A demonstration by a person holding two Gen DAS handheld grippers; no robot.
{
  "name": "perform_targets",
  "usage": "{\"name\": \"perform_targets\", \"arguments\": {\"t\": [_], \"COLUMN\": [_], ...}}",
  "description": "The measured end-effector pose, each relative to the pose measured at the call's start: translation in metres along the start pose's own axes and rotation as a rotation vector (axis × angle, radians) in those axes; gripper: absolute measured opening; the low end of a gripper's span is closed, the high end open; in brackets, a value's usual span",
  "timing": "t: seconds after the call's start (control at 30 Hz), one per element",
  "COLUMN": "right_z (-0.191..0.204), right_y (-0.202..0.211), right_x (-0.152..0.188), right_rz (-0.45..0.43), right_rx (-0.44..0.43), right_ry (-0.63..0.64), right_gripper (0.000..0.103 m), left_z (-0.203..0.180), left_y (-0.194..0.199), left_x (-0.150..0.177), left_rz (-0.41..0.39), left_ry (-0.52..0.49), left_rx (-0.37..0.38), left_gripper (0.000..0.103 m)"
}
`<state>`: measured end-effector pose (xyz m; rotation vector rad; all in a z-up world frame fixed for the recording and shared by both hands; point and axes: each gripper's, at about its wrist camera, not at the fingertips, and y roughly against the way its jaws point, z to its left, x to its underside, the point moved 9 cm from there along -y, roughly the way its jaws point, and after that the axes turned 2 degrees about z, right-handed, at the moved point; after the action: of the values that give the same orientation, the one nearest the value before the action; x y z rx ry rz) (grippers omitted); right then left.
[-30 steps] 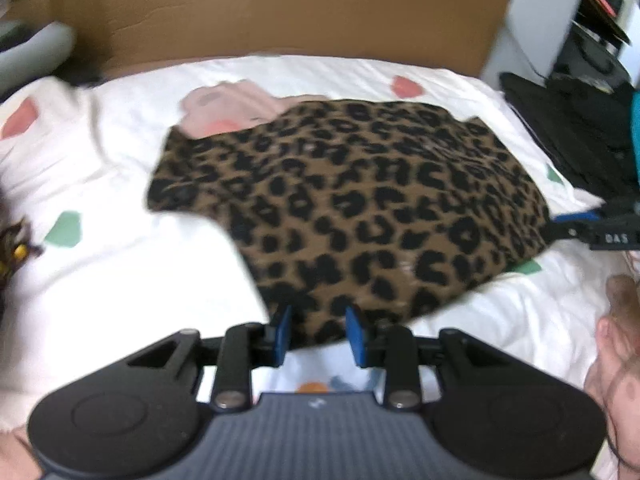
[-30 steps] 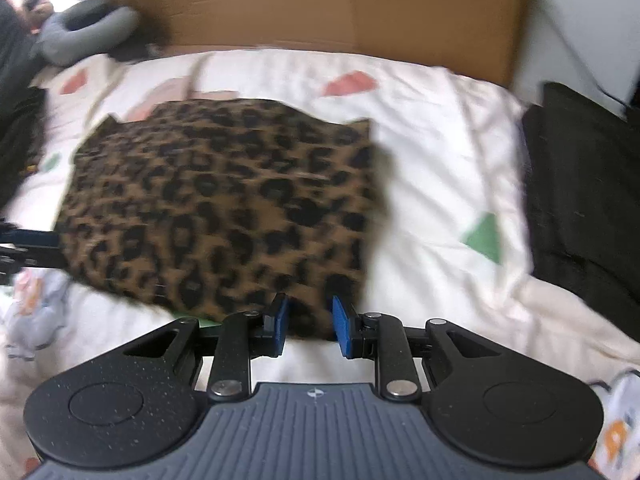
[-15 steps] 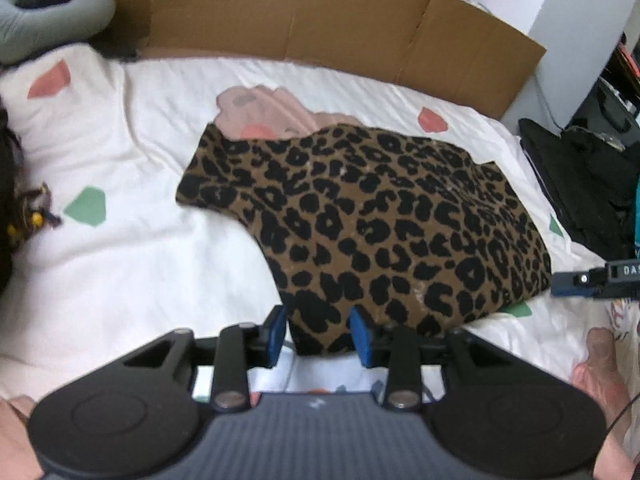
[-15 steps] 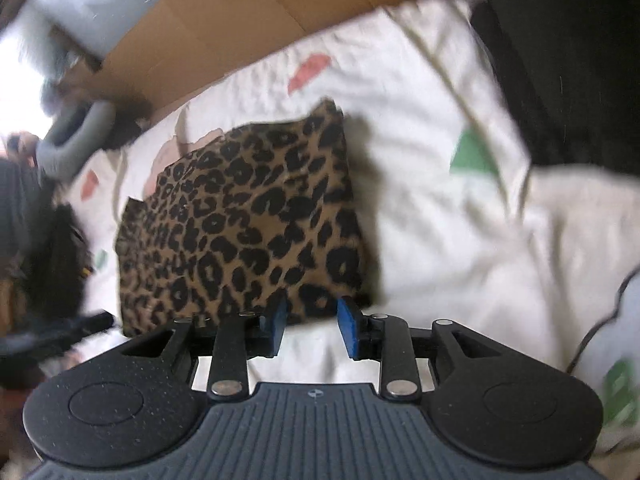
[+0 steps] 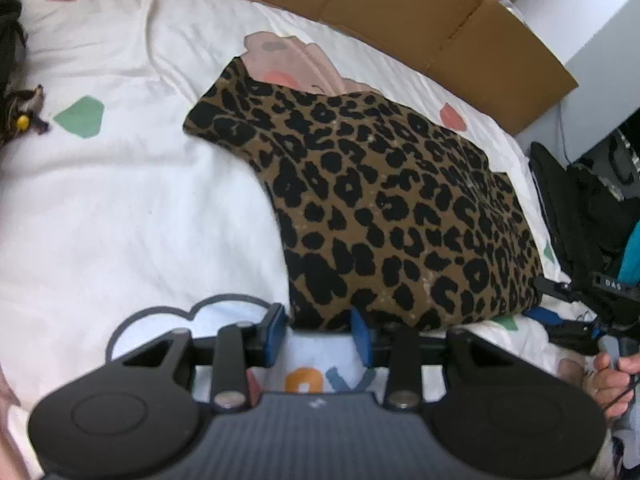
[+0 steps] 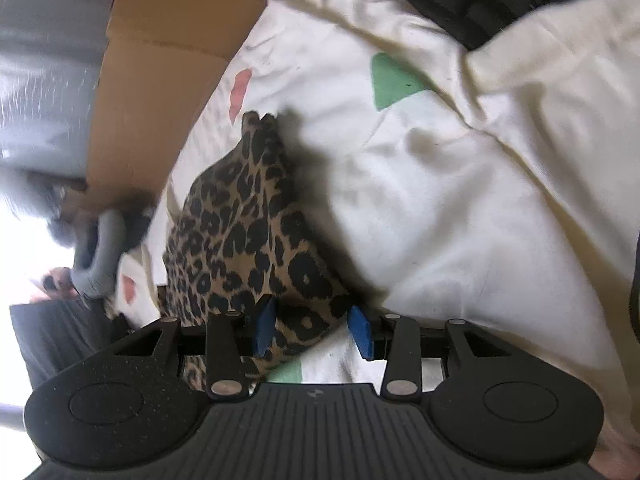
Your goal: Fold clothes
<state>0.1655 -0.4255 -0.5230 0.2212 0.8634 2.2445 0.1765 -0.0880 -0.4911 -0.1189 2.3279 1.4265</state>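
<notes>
White patterned bedsheet (image 5: 120, 208), cardboard (image 5: 400, 12), perhaps headboard.

The leopard-print garment (image 5: 392, 216) is soft matt cloth with a slightly fuzzy, knit-like face. The bed's sheet (image 5: 120, 208) is smooth matt cotton-like cloth, creased, with flat printed shapes. Along the bed's far edge, the cardboard (image 5: 400, 12) is plain matt brown paperboard. The left claw (image 5: 320, 334) has matt black plastic arms, blue pads and small shiny metal pins.
</notes>
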Motion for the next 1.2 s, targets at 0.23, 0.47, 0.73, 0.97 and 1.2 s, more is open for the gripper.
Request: {"name": "perform_targets", "arguments": {"t": [0.23,0.47,0.73,0.97,1.2], "right_z": [0.006,0.005,-0.001,0.001,0.008], "right_y": [0.01,0.014,-0.003,-0.012,-0.008], "right_x": [-0.007,-0.012,-0.004,-0.002,-0.002], "right_rz": [-0.012,-0.031,0.002,0.022,0.02], "right_rx": [-0.038,-0.047,-0.047,-0.054,-0.045], "right_ry": [0.031,0.037,-0.016,-0.006,0.038], "right_gripper": [0.011,0.01,0.025,0.023,0.011], "left_z": [-0.002,0.0,0.002,0.001,-0.005], "left_y": [-0.001,-0.003,-0.003,-0.004,0.001], "left_x": [0.0,0.001,0.002,0.002,-0.001], "left_rz": [-0.002,-0.017,-0.029,-0.019,0.013], "left_ry": [0.0,0.044,0.067,0.082,0.076], "left_rx": [0.026,0.052,0.059,0.077,0.082], "left_gripper": [0.039,0.039,0.033,0.022,0.009]}}
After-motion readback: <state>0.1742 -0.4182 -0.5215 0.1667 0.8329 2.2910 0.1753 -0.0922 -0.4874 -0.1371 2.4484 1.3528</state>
